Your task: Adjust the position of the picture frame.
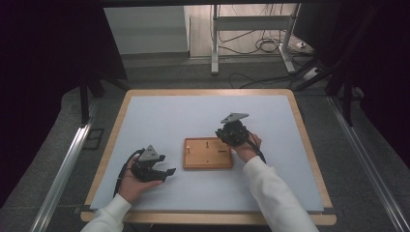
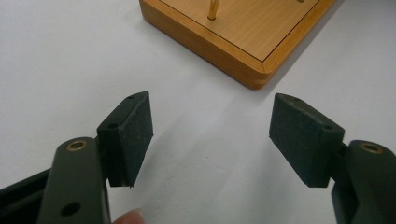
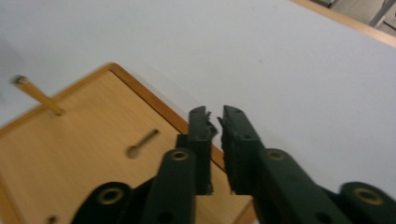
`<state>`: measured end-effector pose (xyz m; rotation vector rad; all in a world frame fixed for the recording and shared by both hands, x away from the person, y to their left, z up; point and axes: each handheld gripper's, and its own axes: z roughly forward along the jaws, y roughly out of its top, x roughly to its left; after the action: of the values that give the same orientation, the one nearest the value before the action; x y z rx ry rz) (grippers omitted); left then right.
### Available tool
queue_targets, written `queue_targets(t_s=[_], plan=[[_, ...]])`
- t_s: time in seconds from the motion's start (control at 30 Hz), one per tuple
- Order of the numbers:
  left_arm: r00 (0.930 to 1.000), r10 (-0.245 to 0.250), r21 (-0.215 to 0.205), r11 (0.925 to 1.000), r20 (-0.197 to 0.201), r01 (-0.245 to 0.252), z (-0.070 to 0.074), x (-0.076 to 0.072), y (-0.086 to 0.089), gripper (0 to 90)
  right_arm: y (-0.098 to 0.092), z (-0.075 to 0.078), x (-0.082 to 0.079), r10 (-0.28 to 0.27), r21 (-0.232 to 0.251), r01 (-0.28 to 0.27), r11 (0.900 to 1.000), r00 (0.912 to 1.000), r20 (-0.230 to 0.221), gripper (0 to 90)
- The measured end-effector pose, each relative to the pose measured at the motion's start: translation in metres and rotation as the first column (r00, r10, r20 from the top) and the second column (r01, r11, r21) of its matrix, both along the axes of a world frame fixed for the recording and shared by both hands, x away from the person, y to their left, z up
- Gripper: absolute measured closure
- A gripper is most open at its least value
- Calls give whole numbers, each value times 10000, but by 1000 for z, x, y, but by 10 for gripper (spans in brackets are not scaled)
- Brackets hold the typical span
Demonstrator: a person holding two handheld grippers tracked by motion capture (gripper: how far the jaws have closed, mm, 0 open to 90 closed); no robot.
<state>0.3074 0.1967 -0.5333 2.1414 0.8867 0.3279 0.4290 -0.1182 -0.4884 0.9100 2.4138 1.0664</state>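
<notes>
Two hand-held grippers are noted: the right hand-held gripper (image 3: 215,122), jaws nearly shut on nothing, hangs over the wooden peg board (image 1: 208,152) at mid-worktop (image 1: 159,111); the left hand-held gripper (image 2: 210,135) rests wide open and empty beside it. Upright brass pegs (image 2: 211,9) should be approached squarely from above, to avoid bending.

A pale grey mat (image 1: 193,111) covers most of the wooden tabletop (image 1: 309,145), whose light-brown edge shows as a border on all sides. Beyond the far edge stands a white metal frame (image 1: 215,43) on a grey floor (image 1: 169,72), with loose black cables (image 1: 261,46) lying around its legs. A metal rail (image 1: 63,169) runs along each side of the tabletop.
</notes>
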Motion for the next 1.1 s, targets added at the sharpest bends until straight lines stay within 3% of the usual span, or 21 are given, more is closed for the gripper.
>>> queue_targets(t_s=[0.2,0.37,0.67,1.1], plan=[[10000,-22,3,10000,1,22,0,0,0,297,-5,-12,18,-272,-518,260,9983,9994,-223,900],[10000,-18,-10,10000,-17,18,0,0,1,297,-7,-22,24,-138,-1275,107,9918,9996,-236,900],[10000,-72,52,10000,-43,72,-2,0,-2,297,-11,-19,23,309,-1317,-335,9907,9993,-212,900],[10000,-83,66,9999,-47,84,-2,0,-1,297,-5,-16,27,684,-1977,-727,9776,9973,-282,900]])
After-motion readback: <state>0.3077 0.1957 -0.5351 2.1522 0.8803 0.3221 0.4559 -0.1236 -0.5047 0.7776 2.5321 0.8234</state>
